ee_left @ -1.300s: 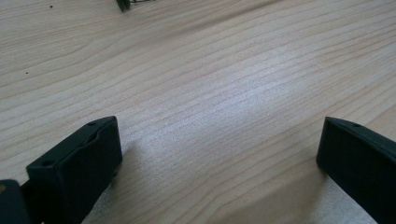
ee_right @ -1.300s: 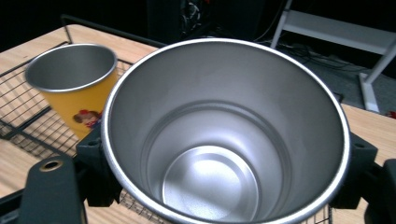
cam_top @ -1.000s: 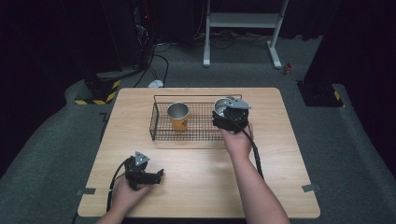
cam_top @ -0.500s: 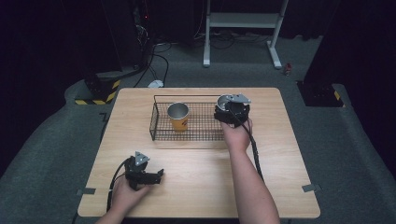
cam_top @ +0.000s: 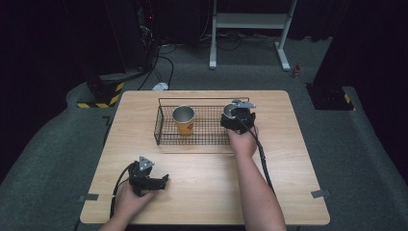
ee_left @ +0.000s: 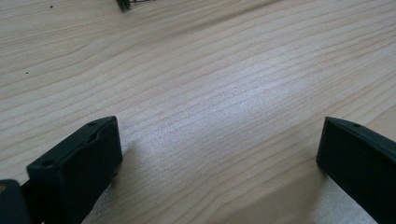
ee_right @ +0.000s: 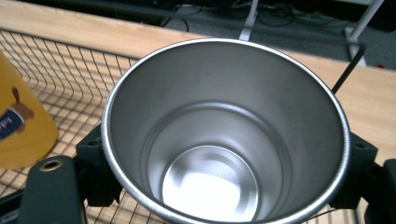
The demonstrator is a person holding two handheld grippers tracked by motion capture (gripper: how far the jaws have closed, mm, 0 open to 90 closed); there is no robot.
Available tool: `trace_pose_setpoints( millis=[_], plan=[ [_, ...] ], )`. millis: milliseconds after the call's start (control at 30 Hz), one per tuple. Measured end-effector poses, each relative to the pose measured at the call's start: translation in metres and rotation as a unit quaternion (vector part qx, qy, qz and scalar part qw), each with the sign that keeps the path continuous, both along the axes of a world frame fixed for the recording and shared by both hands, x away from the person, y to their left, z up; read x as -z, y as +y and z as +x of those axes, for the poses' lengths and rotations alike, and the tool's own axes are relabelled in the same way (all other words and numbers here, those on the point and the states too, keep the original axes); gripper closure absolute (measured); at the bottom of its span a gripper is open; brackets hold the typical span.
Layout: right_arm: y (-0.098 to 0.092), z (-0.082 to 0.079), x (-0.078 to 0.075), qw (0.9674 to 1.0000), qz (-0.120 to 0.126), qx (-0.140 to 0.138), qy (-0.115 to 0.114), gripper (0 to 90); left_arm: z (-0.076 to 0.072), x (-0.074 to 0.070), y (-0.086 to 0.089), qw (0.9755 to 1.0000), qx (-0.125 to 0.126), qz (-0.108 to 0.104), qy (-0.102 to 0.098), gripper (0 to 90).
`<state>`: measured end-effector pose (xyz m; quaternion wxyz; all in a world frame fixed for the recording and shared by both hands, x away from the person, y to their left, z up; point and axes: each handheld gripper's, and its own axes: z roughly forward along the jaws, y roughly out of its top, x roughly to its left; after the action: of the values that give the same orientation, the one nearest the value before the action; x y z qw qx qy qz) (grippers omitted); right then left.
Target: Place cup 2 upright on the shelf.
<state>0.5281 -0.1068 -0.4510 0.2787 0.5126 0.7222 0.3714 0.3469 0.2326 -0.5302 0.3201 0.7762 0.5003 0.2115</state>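
A black wire basket [cam_top: 157, 126] stands at the far middle of the wooden table. In its left half a yellow cup [cam_top: 184, 120] with a steel inside stands upright. My right gripper [cam_top: 236, 118] is at the basket's right end, shut on a steel cup [ee_right: 224, 140] that I look straight down into, with a black jaw on either side of its wall. The yellow cup [ee_right: 18, 126] is off to the left on the mesh. I cannot tell whether the steel cup touches the basket floor. My left gripper [cam_top: 161, 181] rests on the table near the front left, open [ee_left: 219, 149], with bare wood between its jaws.
The basket's corner post [ee_right: 348, 65] rises just behind the steel cup. Bare tabletop [cam_top: 207, 183] lies between the basket and the front edge. Beyond the table are dark floor, cables and a white stand [cam_top: 250, 21].
The right gripper and the steel cup shifted only slightly at the basket's right end. The left gripper has not moved.
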Motion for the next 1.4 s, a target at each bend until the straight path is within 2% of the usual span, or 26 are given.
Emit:
trace_pose_setpoints(
  millis=[167, 300, 600, 667, 900, 1000, 1267, 1400],
  plan=[
    [0.002, 0.001, 0.010, 0.9999, -0.003, -0.001, 0.012, 18.5, 0.000, 0.000, 0.000, 1.0000, 0.000, 0.000, 0.000, 0.5],
    [0.006, 0.001, 0.016, 0.9997, -0.015, -0.007, 0.020, 18.5, 0.000, 0.000, 0.000, 1.0000, 0.000, 0.000, 0.000, 0.5],
    [0.012, 0.002, 0.022, 0.9992, -0.015, -0.020, 0.030, 18.5, 0.000, 0.000, 0.000, 1.0000, 0.000, 0.000, 0.000, 0.5],
    [0.013, 0.002, 0.022, 0.9991, -0.012, -0.018, 0.038, 18.5, 0.000, 0.000, 0.000, 1.0000, 0.000, 0.000, 0.000, 0.5],
    [0.014, 0.002, 0.023, 0.9980, -0.027, -0.027, 0.050, 18.4, 0.000, 0.000, 0.000, 1.0000, 0.000, 0.000, 0.000, 0.5],
    [0.014, 0.002, 0.023, 0.9977, -0.025, -0.032, 0.055, 18.4, 0.000, 0.000, 0.000, 1.0000, -0.002, -0.002, -0.001, 0.5],
    [0.016, 0.004, 0.022, 0.9951, -0.030, -0.039, 0.085, 18.3, 0.000, 0.000, 0.000, 1.0000, -0.002, -0.002, 0.000, 0.5],
    [0.015, 0.004, 0.022, 0.9944, -0.036, -0.049, 0.087, 18.2, 0.000, 0.000, 0.000, 1.0000, -0.002, -0.001, 0.000, 0.5]
  ],
)
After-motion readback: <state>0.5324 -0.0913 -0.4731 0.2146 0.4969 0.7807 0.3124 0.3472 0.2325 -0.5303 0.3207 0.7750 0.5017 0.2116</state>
